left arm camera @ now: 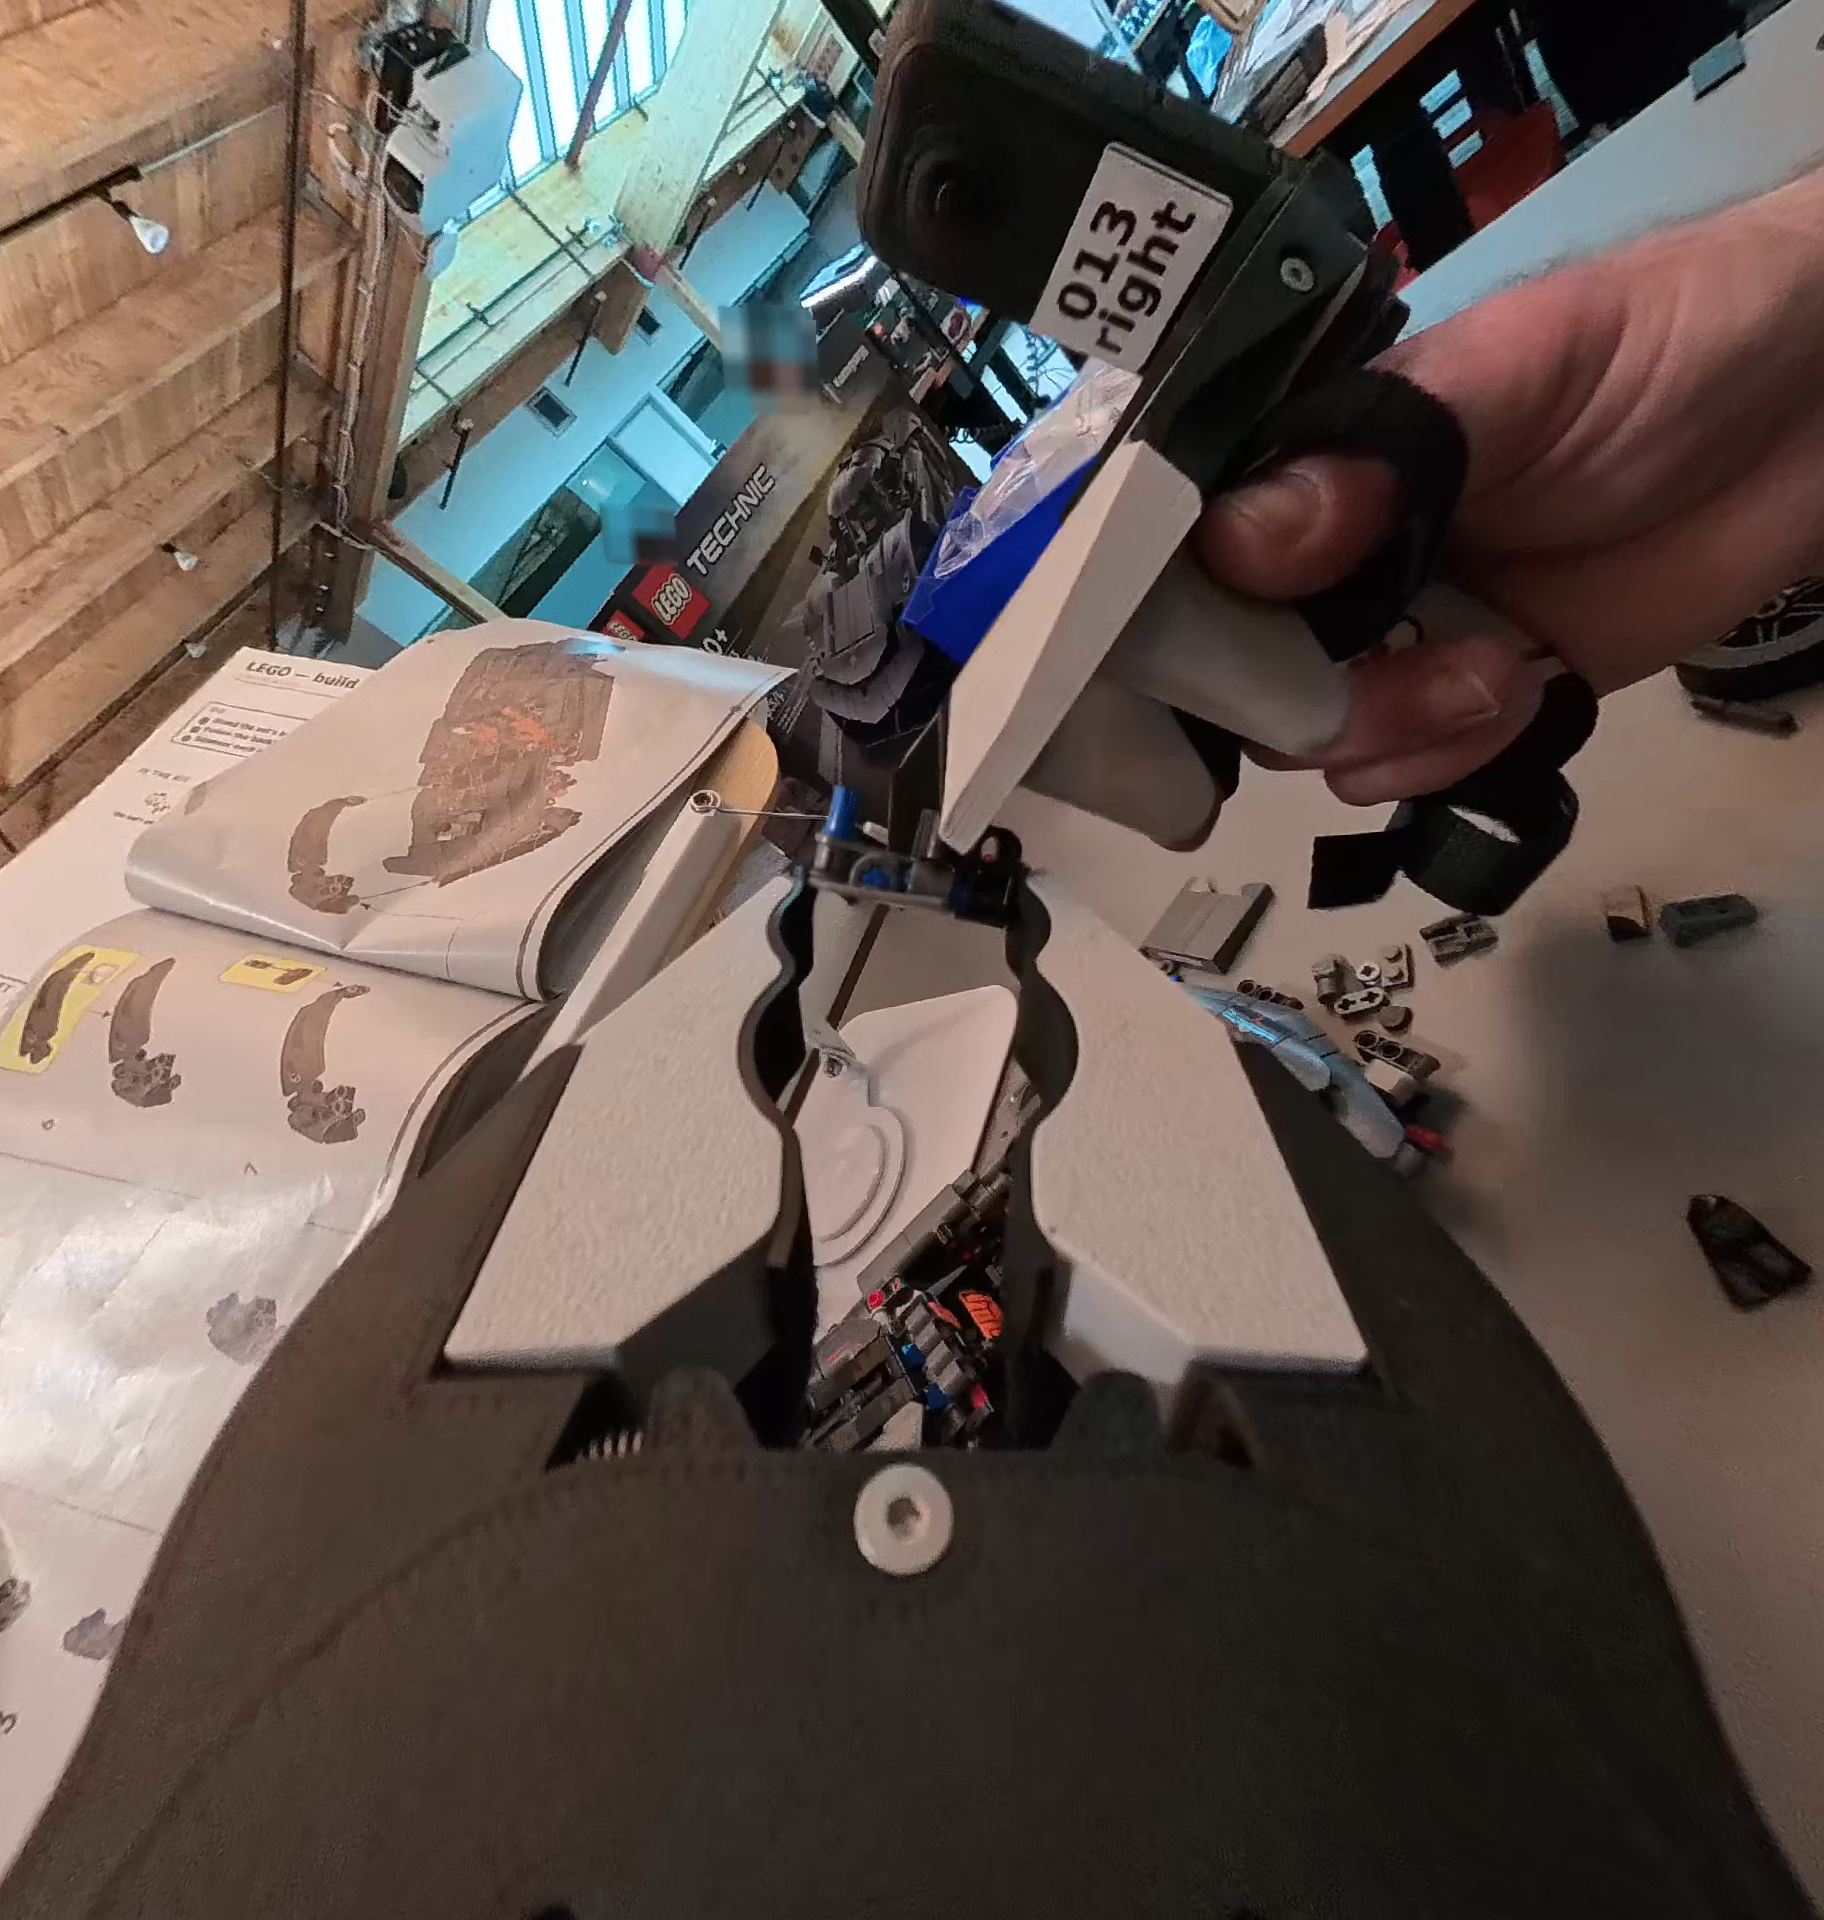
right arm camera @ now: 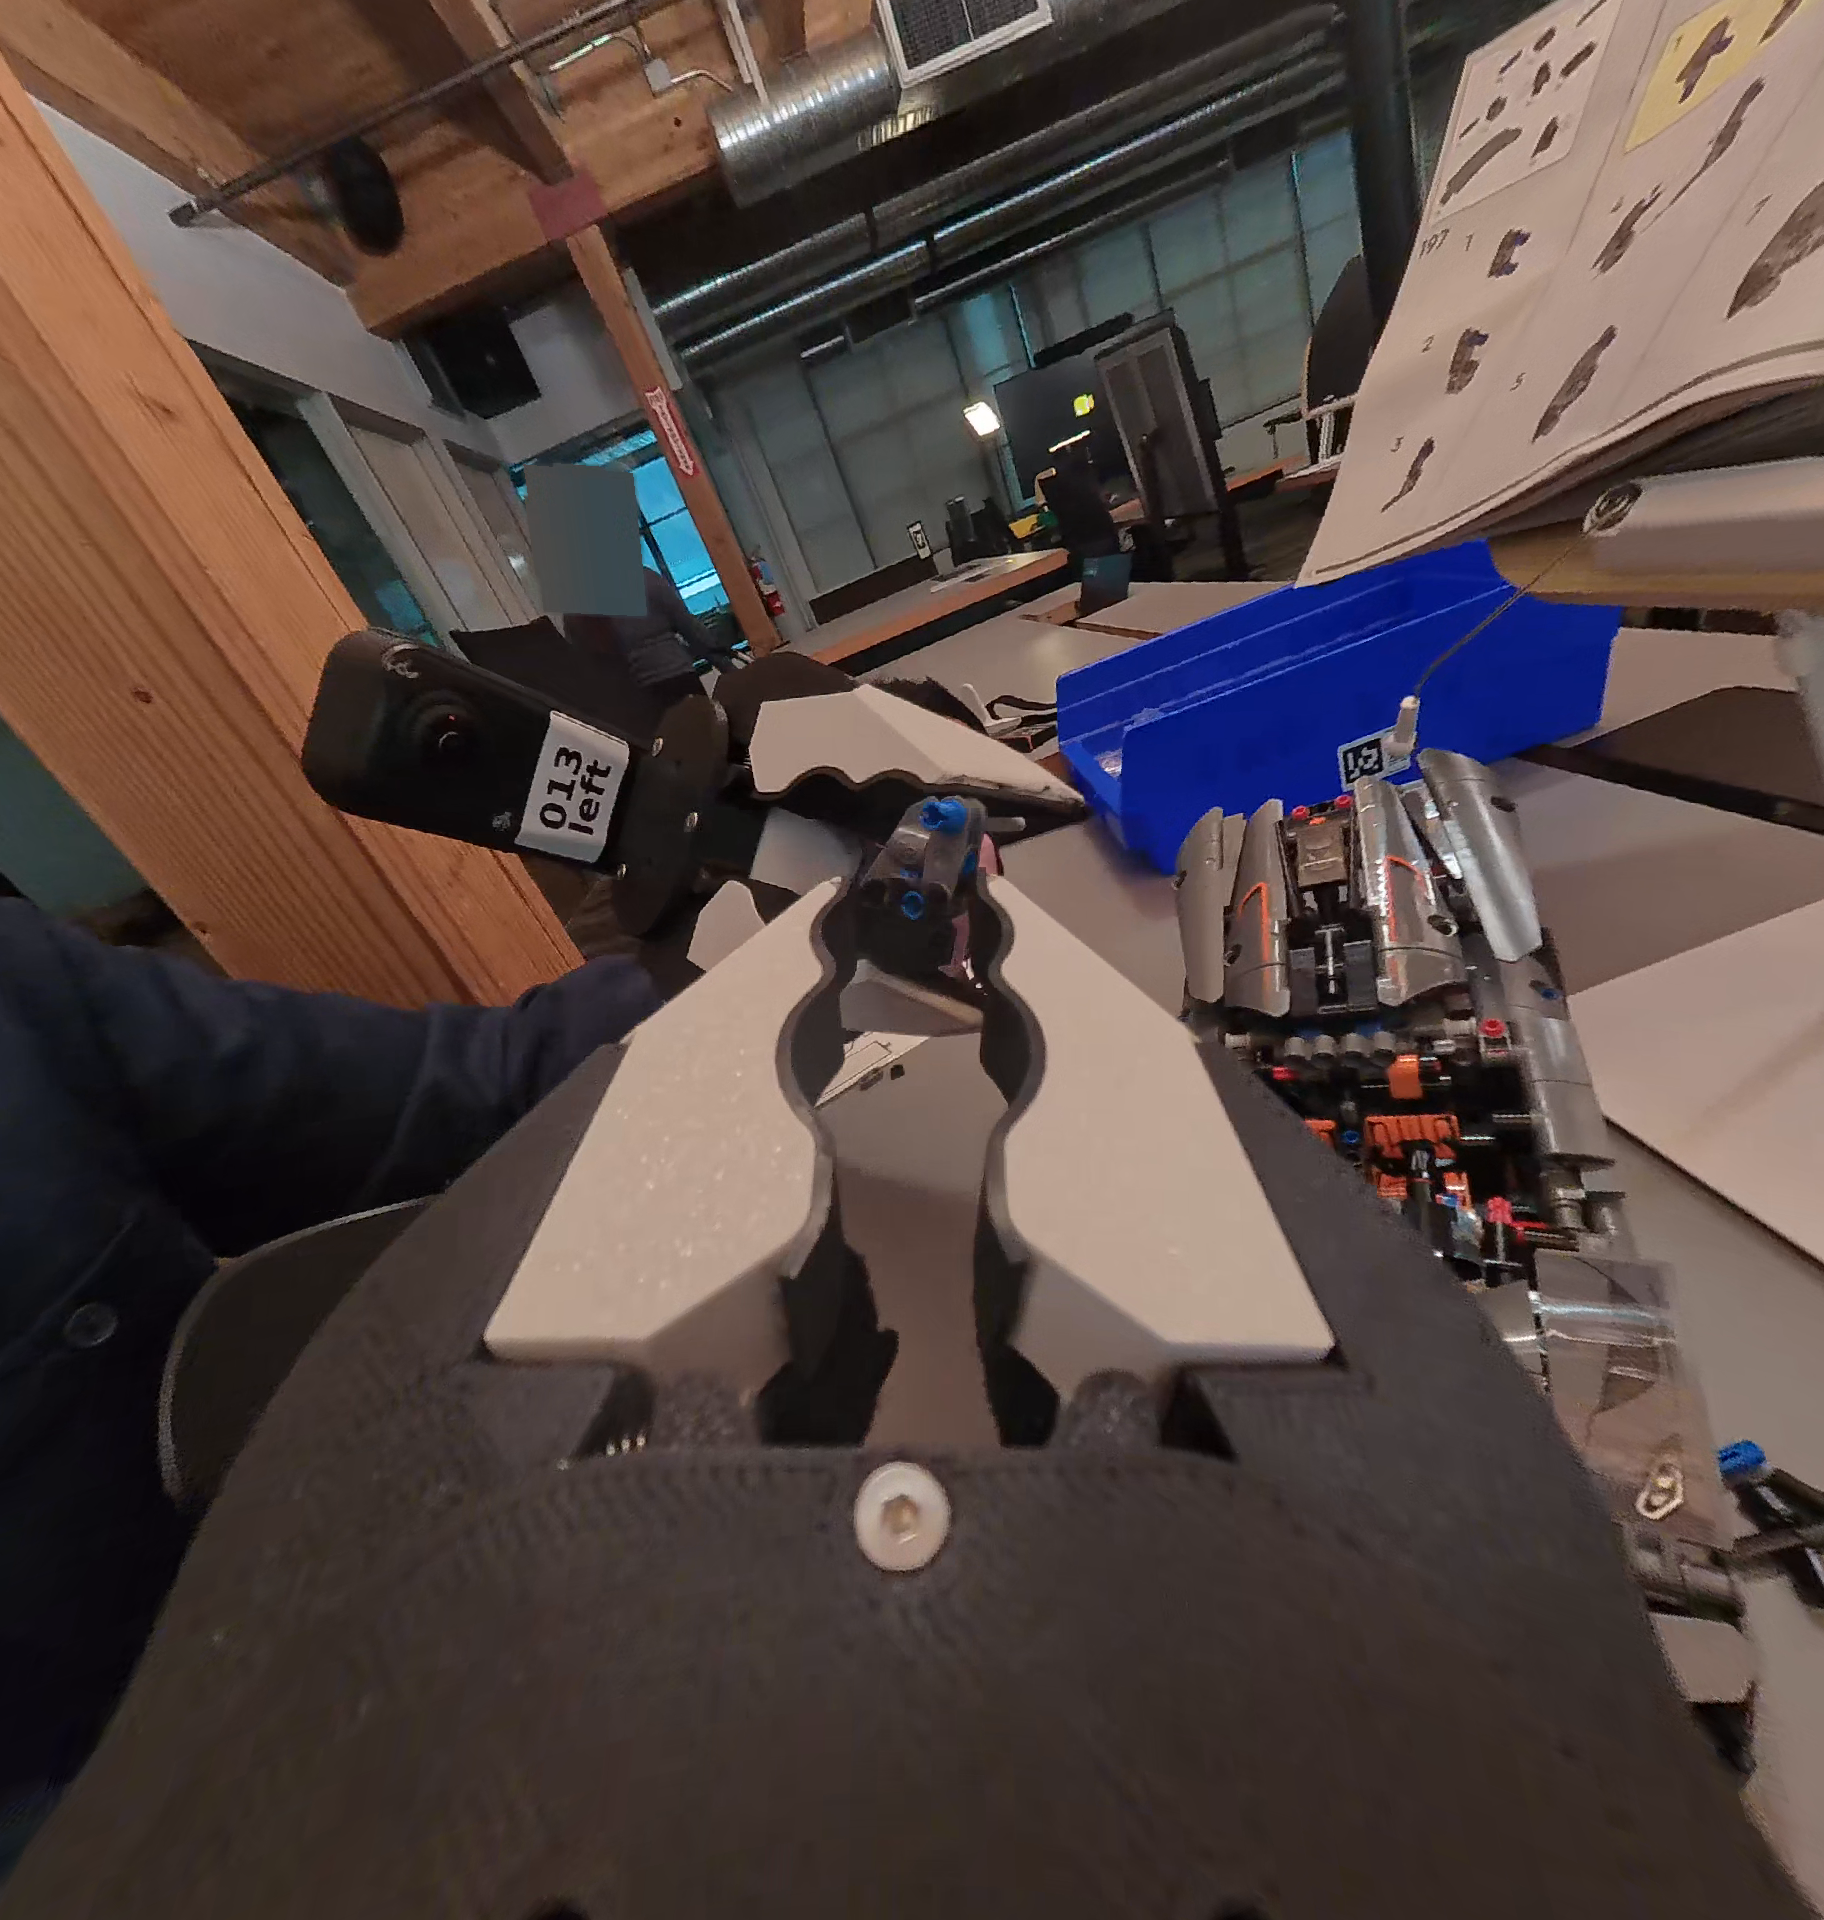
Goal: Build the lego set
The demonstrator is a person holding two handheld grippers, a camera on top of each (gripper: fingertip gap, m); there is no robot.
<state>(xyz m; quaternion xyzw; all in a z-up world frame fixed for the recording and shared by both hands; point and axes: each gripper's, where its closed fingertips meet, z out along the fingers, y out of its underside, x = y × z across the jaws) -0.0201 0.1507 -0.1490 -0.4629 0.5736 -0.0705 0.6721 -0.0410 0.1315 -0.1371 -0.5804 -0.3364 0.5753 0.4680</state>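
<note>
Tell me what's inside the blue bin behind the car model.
The blue bin shows bare blue walls and a central divider; something pale and clear glints on its floor. The rest of its inside is hidden by the near wall and the instruction booklet overhead.

Blue bin (right arm camera: 1303, 675) on the grey table (right arm camera: 1147, 613). Big wooden post (right arm camera: 160, 623) on one side. Shiny metal pipe (right arm camera: 814, 135) and wooden beams (left arm camera: 108, 343) up high.

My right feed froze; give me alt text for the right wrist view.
Both hand-held grippers, right and left, pinch one small grey lego subassembly with blue pins above the table. The large grey car model lies right, before a blue bin.
</note>
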